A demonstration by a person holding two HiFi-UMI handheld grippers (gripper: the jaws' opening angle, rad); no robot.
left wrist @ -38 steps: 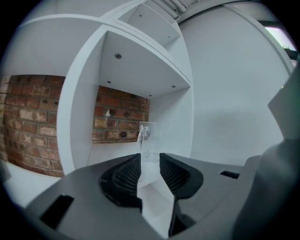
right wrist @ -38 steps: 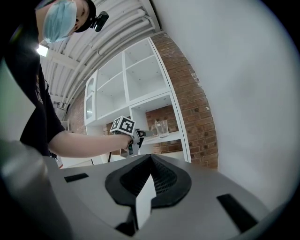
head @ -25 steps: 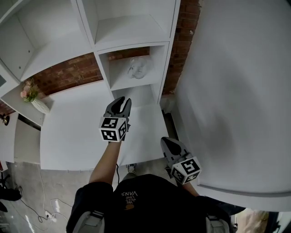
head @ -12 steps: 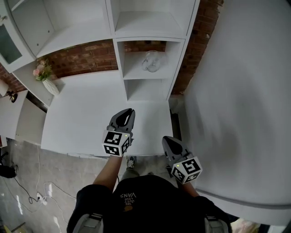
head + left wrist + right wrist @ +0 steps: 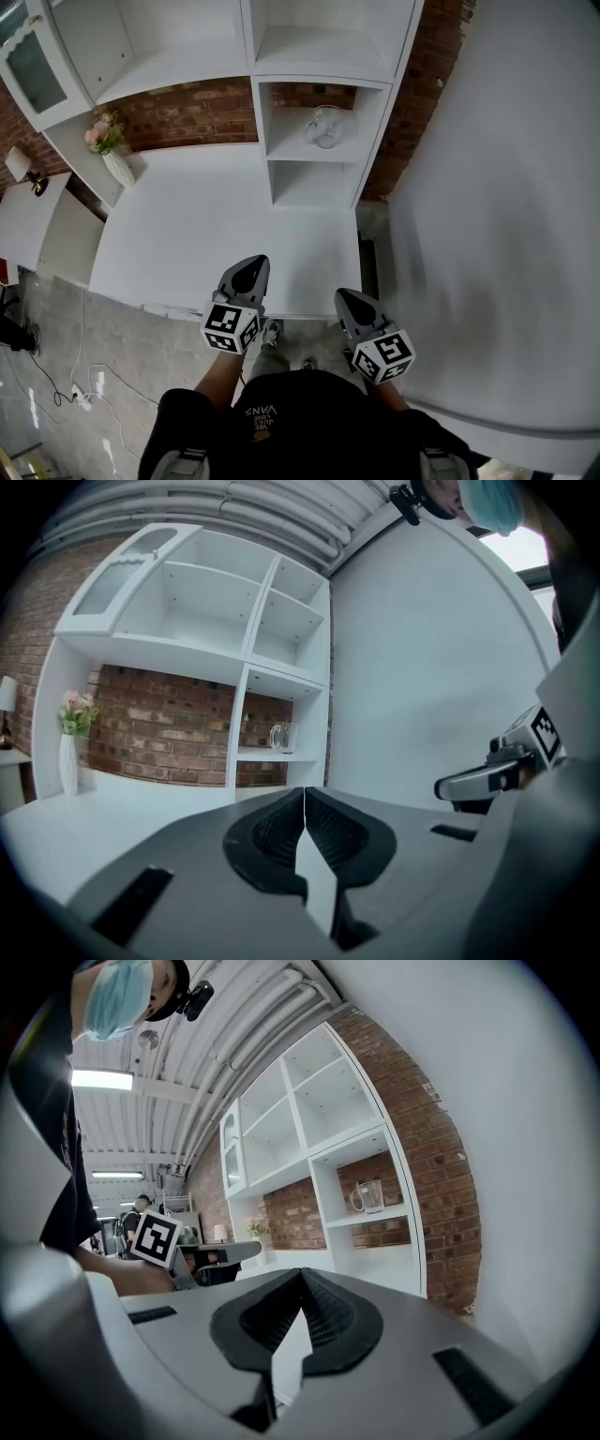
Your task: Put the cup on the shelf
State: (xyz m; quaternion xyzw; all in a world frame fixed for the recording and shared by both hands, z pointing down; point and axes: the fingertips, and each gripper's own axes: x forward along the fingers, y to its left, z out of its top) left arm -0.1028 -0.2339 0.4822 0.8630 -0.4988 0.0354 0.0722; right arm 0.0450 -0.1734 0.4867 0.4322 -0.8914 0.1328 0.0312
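A clear glass cup (image 5: 325, 127) with a handle stands on the middle board of the narrow white shelf unit (image 5: 281, 151); it also shows as the cup (image 5: 281, 736) in the left gripper view and the cup (image 5: 368, 1196) in the right gripper view. My left gripper (image 5: 251, 268) hangs over the near edge of the white counter (image 5: 187, 234), jaws shut and empty. My right gripper (image 5: 346, 297) is beside it, just off the counter's right end, also shut and empty. Both are far from the cup.
A white vase with pink flowers (image 5: 111, 150) stands at the counter's back left against the brick wall. A large white wall (image 5: 497, 206) fills the right. A small lamp (image 5: 21, 167) sits on a low side unit; cables (image 5: 66, 398) lie on the floor.
My left gripper has drawn back from the shelf opening to the counter's near edge. The view has shifted so the shelf and cup sit farther away. The right gripper has barely moved.
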